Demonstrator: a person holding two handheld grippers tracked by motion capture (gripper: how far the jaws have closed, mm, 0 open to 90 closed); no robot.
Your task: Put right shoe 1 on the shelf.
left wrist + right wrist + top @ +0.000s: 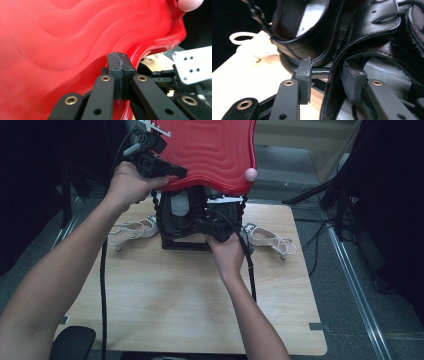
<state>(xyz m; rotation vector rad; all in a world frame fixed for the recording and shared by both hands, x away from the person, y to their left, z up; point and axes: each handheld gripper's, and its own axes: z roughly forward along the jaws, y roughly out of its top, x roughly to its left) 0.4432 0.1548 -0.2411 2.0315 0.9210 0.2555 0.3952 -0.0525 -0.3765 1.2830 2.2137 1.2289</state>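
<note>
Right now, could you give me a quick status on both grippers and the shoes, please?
Left gripper shut on red tray rim, tray raised. Right gripper open, jaws astride a black shoe edge. White sandals flank the rack.

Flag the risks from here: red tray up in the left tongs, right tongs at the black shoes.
1. The left tongs pinch only the thin rim of the raised red tray; it could pivot or slip.
2. The right tongs straddle one wall of a black shoe, jaws open; closing may drag the pair.
3. White sandals lie close beside, easily knocked.
</note>
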